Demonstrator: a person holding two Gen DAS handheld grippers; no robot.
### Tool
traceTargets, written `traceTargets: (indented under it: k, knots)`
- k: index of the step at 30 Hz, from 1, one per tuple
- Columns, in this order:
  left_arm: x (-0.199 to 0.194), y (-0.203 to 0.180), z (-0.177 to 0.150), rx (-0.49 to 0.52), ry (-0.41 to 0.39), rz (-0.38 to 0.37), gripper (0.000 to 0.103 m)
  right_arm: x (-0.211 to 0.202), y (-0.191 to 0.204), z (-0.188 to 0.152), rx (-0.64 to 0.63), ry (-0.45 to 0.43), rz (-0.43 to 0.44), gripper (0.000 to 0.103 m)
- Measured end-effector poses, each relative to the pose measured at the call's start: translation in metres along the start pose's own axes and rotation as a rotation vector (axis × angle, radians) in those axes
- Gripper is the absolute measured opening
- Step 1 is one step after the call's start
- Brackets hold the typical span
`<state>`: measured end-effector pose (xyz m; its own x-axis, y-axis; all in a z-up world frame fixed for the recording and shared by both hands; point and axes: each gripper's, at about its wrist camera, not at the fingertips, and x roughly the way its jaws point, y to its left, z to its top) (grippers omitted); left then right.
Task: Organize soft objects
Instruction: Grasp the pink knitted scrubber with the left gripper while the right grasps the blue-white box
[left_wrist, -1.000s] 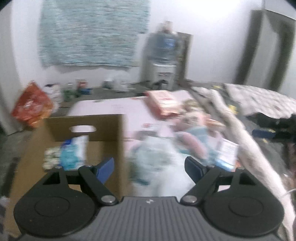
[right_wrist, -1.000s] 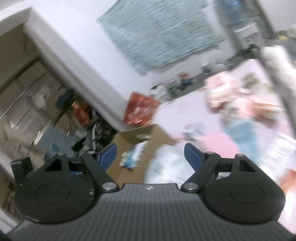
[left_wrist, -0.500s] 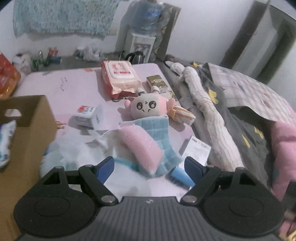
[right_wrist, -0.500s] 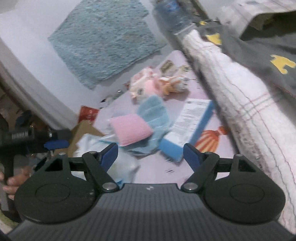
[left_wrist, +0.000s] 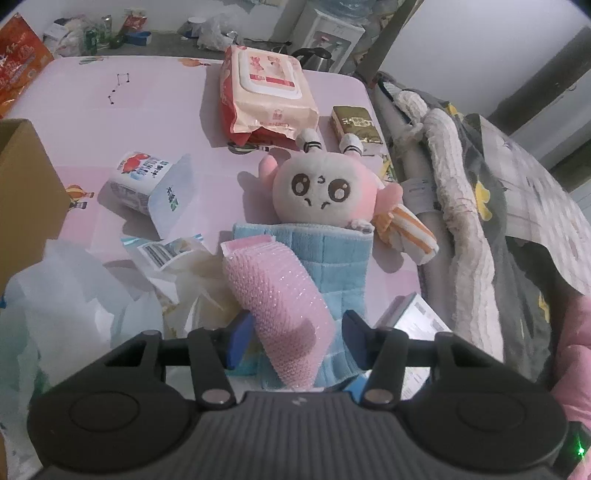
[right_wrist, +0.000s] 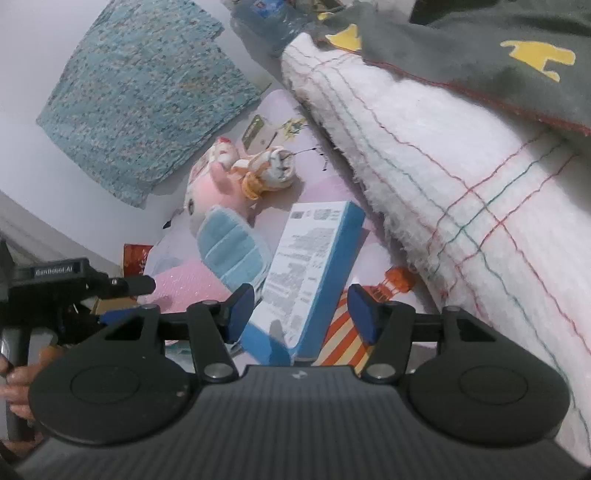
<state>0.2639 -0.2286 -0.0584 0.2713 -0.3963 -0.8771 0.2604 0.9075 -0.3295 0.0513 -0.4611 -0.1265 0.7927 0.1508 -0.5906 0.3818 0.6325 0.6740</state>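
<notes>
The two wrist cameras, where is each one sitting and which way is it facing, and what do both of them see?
Left wrist: on the left gripper, tilted down at the pink sponge between its closing jaws; no hand visible.
Right wrist: on the right gripper, angled down over the blue box between its closing jaws; fingers show at the left edge.
Shared: sponge, blue cloth, plush toy, blue box.

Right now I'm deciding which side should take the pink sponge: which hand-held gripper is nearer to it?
Left. The left hand-held gripper straddles the pink sponge, jaws closing. The right hand-held gripper straddles the blue box beside it.
</notes>
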Motion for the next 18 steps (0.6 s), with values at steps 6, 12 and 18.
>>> traceTargets:
  k: [6, 12, 18]
  knots:
    - [0.011, 0.002, 0.004, -0.037, 0.015, 0.006, 0.065, 0.019, -0.002, 0.003, 0.033, -0.014, 0.013, 0.055]
    - [0.015, -0.002, 0.002, -0.022, -0.009, 0.045, 0.053, 0.031, 0.009, 0.004, 0.002, -0.017, -0.003, 0.039]
    - [0.009, 0.001, 0.001, -0.011, -0.045, 0.068, 0.031, 0.041, 0.007, 0.003, 0.029, -0.014, 0.029, 0.007]
